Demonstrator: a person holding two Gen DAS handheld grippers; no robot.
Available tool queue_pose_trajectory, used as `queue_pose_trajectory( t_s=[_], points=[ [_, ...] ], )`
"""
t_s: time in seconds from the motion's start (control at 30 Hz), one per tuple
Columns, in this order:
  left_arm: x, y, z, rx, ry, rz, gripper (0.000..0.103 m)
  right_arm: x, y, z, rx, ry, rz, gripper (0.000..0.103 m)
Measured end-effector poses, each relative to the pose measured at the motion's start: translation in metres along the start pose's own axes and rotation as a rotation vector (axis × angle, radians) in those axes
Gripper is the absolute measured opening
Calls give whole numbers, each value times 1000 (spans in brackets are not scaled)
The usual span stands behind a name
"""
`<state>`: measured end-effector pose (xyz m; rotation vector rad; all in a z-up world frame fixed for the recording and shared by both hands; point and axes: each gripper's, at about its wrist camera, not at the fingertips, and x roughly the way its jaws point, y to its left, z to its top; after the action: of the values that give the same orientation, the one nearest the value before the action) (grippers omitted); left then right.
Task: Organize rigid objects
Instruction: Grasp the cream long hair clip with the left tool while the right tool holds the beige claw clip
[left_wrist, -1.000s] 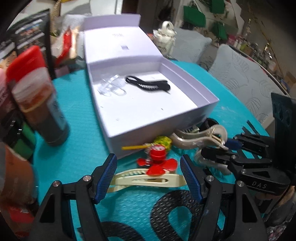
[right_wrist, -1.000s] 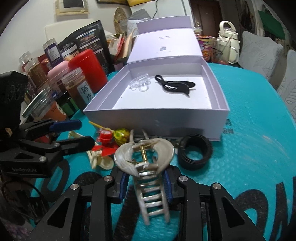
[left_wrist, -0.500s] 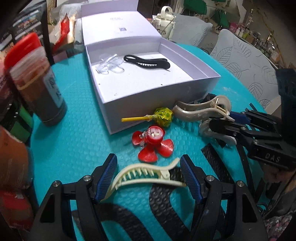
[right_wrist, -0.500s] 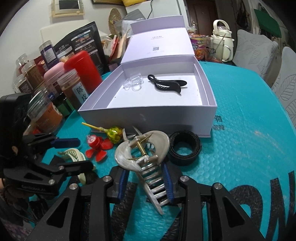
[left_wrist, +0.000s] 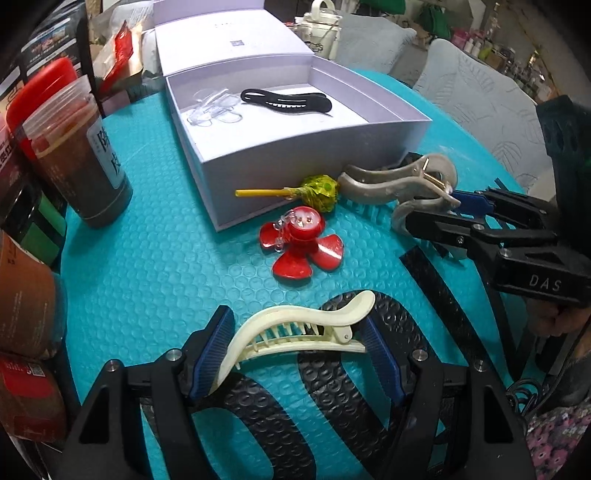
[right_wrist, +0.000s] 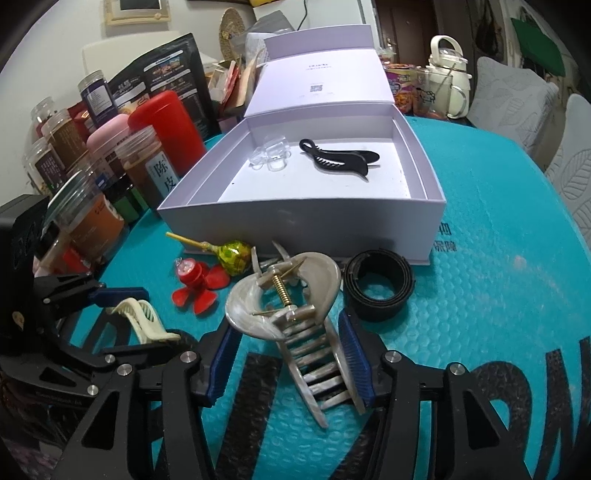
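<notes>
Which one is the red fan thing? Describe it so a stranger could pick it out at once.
Start at the open lavender box on the teal table mat. Just in front of its near wall lies a green-wrapped lollipop, and the red fan-shaped piece sits right beside that. It is the only red thing among the clips, with flat petal-like blades around a round hub.

At ten o'clock of the table, beside the teal mat (right_wrist: 498, 295), stands a crowd of jars: a red canister (right_wrist: 168, 127), a pink-lidded jar (right_wrist: 107, 142), and a clear jar of brown contents (right_wrist: 147, 168) bearing a white label. Behind them leans a black pouch (right_wrist: 162, 79). At one o'clock sit a cream kettle (right_wrist: 448, 72) and an instant-noodle cup (right_wrist: 402, 90). Grey leaf-patterned chairs (right_wrist: 517, 107) stand at two o'clock.
</notes>
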<state>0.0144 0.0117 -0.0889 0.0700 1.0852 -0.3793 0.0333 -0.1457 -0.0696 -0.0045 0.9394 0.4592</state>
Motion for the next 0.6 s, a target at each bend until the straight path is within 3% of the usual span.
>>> queue_pose_trajectory(
  t_s=[0.37, 0.6],
  points=[
    [-10, 17, -4, -37, 21, -165, 70, 3, 1, 0, 0, 13, 6, 54],
    [-7, 6, -9, 84, -12, -123, 70, 3, 6, -2, -27, 12, 1, 54]
  ],
)
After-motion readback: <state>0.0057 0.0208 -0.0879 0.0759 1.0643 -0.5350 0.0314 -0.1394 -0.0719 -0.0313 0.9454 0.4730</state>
